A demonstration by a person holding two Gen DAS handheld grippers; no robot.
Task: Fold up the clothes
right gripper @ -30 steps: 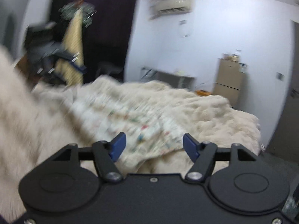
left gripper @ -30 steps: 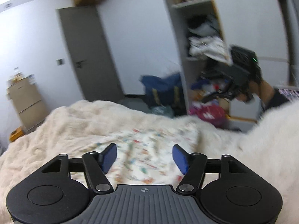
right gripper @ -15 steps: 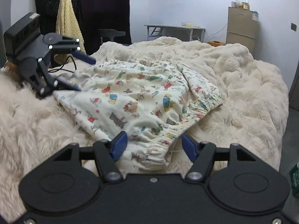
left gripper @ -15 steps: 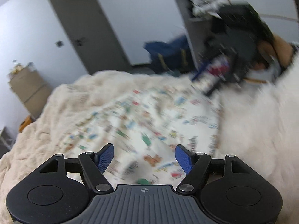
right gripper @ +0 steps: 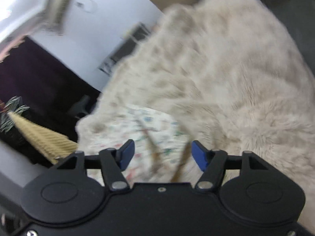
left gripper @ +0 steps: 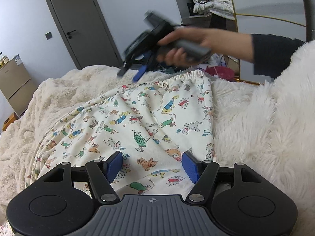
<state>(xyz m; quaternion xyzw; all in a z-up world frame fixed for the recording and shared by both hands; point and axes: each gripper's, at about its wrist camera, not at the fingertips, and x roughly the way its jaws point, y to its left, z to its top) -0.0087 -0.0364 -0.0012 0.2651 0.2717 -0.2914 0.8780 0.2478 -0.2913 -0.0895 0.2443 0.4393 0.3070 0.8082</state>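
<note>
Right view: heavily motion-blurred and tilted; print on the garment unreadable, room behind reduced to streaks.
Left view: sharp near the lens; right gripper (left gripper: 135, 72) and right hand (left gripper: 183, 47) smeared by blur.
Cut off: near hem of the shorts (left gripper: 137, 125) hidden under the left gripper (left gripper: 151, 167) body; left leg edge wrinkled and partly tucked into the blanket (left gripper: 246, 122) pile.
Cannot tell: whether the shorts are already folded over, or how many layers lie there.
Shorts: cream fabric with a small dog print, spread flat on the blanket near the bed's right side, elastic waistband toward the far edge.
Blanket: cream fur, covers the whole bed; a raised heap of it borders the shorts on the right.
Left gripper: jaws spread wide, nothing between them; blue pads (left gripper: 113, 166) hover just over the near end of the shorts, contact with the cloth not clear.
Right gripper: jaws apart, empty; in the left view it hangs in the air above the far waistband, tips pointing down-left, clear of the fabric.
Right gripper, own view (right gripper: 163, 154): the shorts (right gripper: 141, 135) lie between and beyond the pads (right gripper: 126, 153), blurred; blanket (right gripper: 226, 78) fills the rest.
Background: grey door (left gripper: 78, 21), open shelf with piled clothes (left gripper: 212, 4).
</note>
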